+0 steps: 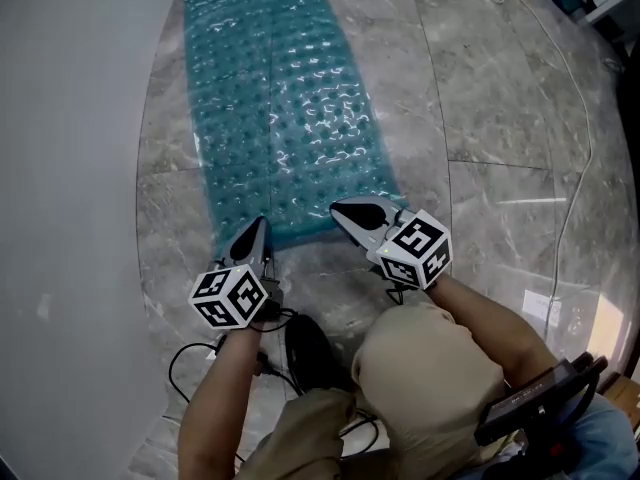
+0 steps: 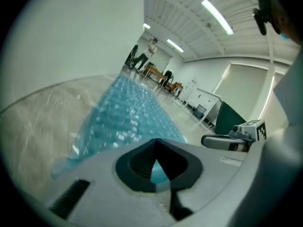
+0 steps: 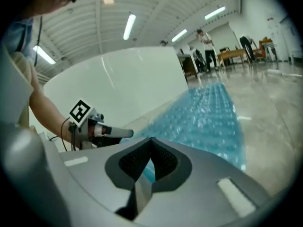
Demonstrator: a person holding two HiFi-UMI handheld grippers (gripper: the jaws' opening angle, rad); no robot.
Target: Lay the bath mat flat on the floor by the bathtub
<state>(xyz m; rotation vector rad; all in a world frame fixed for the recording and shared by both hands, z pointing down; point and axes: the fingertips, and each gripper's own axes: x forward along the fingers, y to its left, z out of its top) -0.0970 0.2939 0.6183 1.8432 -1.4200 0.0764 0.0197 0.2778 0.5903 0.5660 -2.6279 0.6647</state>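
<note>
The teal bubbled bath mat (image 1: 275, 98) lies spread flat on the grey marble floor, its long left side along the white bathtub wall (image 1: 70, 168). My left gripper (image 1: 262, 223) hangs shut over the mat's near left corner. My right gripper (image 1: 337, 208) hangs shut over the near right part of the same edge. Neither holds anything; the mat's near edge rests on the floor below them. In the left gripper view the shut jaws (image 2: 156, 140) point along the mat (image 2: 128, 112), with the right gripper (image 2: 222, 141) alongside. The right gripper view shows shut jaws (image 3: 151, 139), mat (image 3: 208, 117) and left gripper (image 3: 116, 133).
A thin white cable (image 1: 570, 118) snakes over the floor at the right. Black cables (image 1: 190, 358) lie by the person's knees. Far off stand people and tables (image 2: 142, 56) and white cabinets (image 2: 203, 100). Bare marble floor (image 1: 480, 98) lies right of the mat.
</note>
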